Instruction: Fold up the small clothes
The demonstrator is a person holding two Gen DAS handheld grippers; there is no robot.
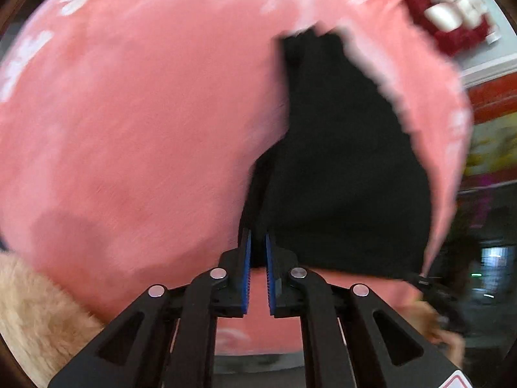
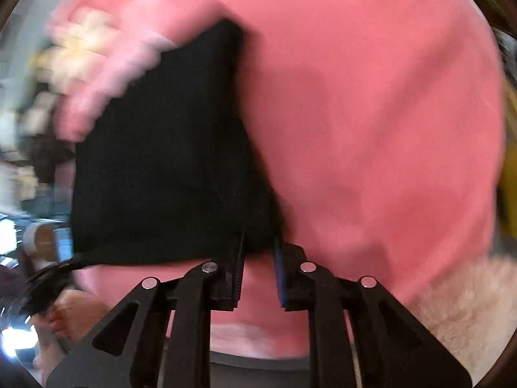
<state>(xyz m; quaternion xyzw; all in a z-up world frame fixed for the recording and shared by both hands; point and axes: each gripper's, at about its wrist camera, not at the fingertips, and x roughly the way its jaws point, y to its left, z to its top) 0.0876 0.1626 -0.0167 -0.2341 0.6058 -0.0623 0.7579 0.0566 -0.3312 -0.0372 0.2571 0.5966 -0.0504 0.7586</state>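
A small black garment (image 1: 349, 177) lies on a pink cloth with white prints (image 1: 129, 129). In the left wrist view my left gripper (image 1: 257, 241) is shut on the garment's near left corner, with black fabric between the blue pads. The right wrist view shows the same black garment (image 2: 161, 177) on the pink cloth (image 2: 371, 129). There my right gripper (image 2: 258, 242) is shut on the near right corner, and a thicker bunch of fabric sits between its fingers. Both views are blurred by motion. Each gripper hides the corner it holds.
A scalloped pale edge of the pink cloth (image 1: 397, 97) lies folded along the garment's far side. Tan fur (image 1: 32, 317) (image 2: 458, 307) lies at the near corners. A red and white object (image 1: 452, 19) sits far back. A hand (image 2: 64, 307) shows at the left.
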